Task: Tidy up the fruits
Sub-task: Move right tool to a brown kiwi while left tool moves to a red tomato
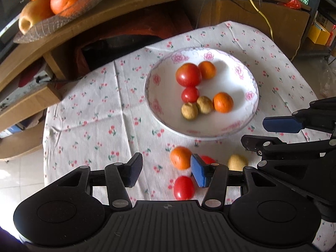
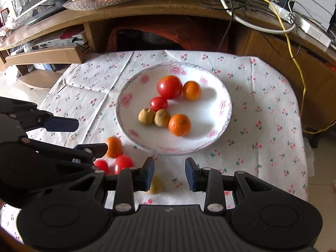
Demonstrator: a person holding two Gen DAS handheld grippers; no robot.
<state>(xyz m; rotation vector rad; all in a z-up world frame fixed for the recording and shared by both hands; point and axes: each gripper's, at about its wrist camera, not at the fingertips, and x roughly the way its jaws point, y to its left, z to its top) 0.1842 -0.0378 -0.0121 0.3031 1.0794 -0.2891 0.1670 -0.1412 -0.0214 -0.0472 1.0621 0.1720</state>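
Note:
A white flowered plate (image 1: 231, 79) (image 2: 210, 105) holds a big tomato (image 1: 188, 74), a small tomato (image 1: 190, 94), two small oranges (image 1: 223, 102) and two brown nut-like fruits (image 1: 189, 110). On the cloth in front of the plate lie an orange (image 1: 180, 157) (image 2: 114, 147), two tomatoes (image 1: 183, 188) (image 2: 124, 162) and a brown fruit (image 1: 237, 162) (image 2: 156, 185). My left gripper (image 1: 167, 172) hangs open above the loose orange and tomatoes, holding nothing. My right gripper (image 2: 170, 174) is open and empty, its left finger just beside the brown fruit.
A cherry-print cloth (image 1: 88, 113) covers the small table; floor shows past its left and right edges. Behind it stands a wooden cabinet (image 2: 159, 8) with a glass dish of large oranges (image 1: 63, 6), cables and a power strip (image 2: 294, 19).

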